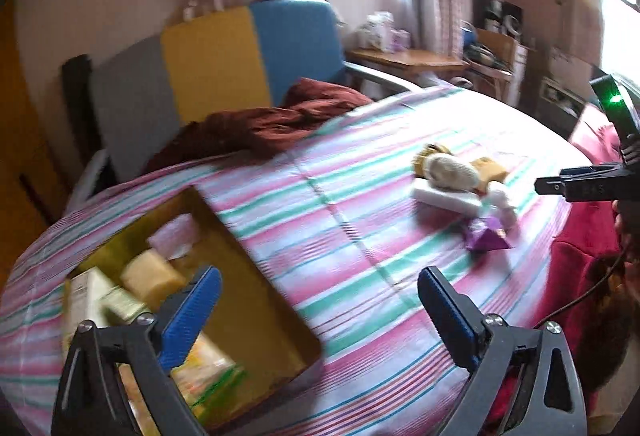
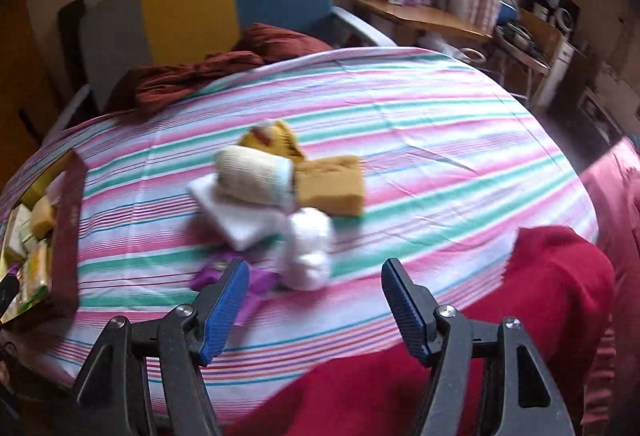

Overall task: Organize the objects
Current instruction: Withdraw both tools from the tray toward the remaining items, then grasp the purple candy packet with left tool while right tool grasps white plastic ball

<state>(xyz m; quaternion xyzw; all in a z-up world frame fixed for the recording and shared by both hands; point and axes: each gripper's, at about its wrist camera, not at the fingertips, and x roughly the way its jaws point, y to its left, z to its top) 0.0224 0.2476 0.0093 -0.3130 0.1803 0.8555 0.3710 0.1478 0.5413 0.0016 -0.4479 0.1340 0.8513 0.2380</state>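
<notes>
1. While its two blue ribbed pads stand wide apart with nothing between them, the left gripper (image 1: pixel 320 310) hangs released over the striped bed sheet (image 1: pixel 360 156), pointing down at a slant.
2. At about nine o'clock from that gripper, partly behind its left pad, sits an open brown cardboard box (image 1: pixel 256 300) with a yellowish inside, holding several blurred items: a pale yellow block (image 1: pixel 150 274), white-and-green cartons (image 1: pixel 96 296) and a yellow-green packet (image 1: pixel 208 372).
3. At about one o'clock from the left gripper, well apart from the box, lies a small heap of loose things on the sheet.
4. The right gripper (image 2: pixel 314 310) is likewise unclenched and empty, its blue pads parted about halfway, hovering just short of that heap.
5. Nearest its left pad, at about eleven o'clock, lies a crumpled purple foil wrapper (image 2: pixel 212 270), partly hidden by the pad.
6. At twelve o'clock is a rolled white sock or cloth (image 2: pixel 308 248); beyond it, a flat white block (image 2: pixel 224 208) with a beige ribbed roll (image 2: pixel 252 172) lying across it.
7. Touching the roll's far end is a tan rectangular sponge (image 2: pixel 332 188), and behind that a yellow soft toy (image 2: pixel 272 138), too blurred to identify further.
8. A red fleece blanket (image 2: pixel 500 316) covers the near right of the bed, at about four o'clock from the right gripper.
9. Farther off, a dark maroon cloth (image 2: pixel 192 76) lies bunched at the bed's far edge, before grey, yellow and blue upright panels (image 2: pixel 188 4).
</notes>
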